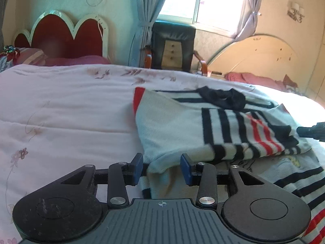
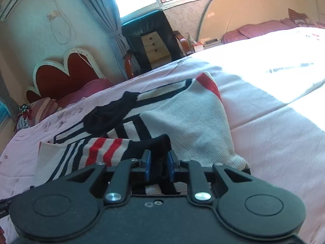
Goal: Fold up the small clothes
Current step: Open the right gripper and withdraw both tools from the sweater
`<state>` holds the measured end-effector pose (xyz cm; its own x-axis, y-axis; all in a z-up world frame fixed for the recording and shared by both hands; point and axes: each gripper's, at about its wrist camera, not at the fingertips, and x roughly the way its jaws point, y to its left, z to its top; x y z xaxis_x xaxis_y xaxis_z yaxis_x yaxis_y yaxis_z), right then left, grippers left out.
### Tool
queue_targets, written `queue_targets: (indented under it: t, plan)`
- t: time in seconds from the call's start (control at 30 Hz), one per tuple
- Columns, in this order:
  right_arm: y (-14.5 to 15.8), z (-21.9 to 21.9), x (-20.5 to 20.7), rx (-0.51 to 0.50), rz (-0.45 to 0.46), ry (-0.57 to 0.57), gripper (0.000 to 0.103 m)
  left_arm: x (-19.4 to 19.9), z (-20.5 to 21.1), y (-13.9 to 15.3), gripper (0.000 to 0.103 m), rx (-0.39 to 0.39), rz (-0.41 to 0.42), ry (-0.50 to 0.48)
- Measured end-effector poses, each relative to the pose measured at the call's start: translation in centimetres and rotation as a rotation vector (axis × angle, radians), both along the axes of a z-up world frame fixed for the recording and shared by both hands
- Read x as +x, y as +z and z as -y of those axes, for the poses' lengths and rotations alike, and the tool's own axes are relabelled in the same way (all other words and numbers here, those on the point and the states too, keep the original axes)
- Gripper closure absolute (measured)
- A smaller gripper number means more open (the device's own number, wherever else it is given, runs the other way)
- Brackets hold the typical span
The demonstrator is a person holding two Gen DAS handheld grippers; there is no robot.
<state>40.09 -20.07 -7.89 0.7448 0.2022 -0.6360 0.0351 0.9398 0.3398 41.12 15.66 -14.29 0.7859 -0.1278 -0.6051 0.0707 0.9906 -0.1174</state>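
Across the bed, on its pale pink floral quilt, lies the striped knit sweater, partly folded, with a sleeve already doubled over the body. Its long axis seems to run from the near hem toward the black collar at the far end, roughly pointing at the window wall. I judge the knit soft, light and limp: it will sag and drag on the quilt, so edges and cuffs are the sensible places to pinch. Left gripper has its jaws spread moderately wide, straddling a white fold of hem without visibly clamping it. Right gripper has its jaws drawn close on the dark sleeve cuff, apparently pinching it
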Motion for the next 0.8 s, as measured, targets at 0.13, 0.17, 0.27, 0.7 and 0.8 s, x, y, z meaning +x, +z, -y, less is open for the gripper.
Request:
queue_targets:
  t: [0.13, 0.17, 0.27, 0.7, 0.8]
  plan:
    - [-0.1, -1.8, 0.6, -0.034, 0.003, 0.079, 0.088, 2.4, 3.3, -0.9, 0.063, -0.035, 0.016, -0.063]
    - [-0.5, -2.4, 0.9, -0.046, -0.004, 0.095, 0.088, 3.3, 4.1, -1.8, 0.062, -0.045, 0.003, -0.073]
    - [-2.0, -3.4, 1.6, -0.119, -0.064, 0.095, 0.095, 4.6, 4.9, -4.2, 0.060, -0.045, -0.060, -0.070]
    - [-1.8, -10.0, 7.6, -0.052, -0.018, 0.242, 0.088, 13.0, 9.0, -4.0, 0.059, 0.018, -0.061, -0.109]
    - [-3.2, -11.1, 8.3, -0.109, -0.034, 0.228, 0.091, 12.6, 8.9, -3.7, 0.058, 0.017, -0.055, -0.110]
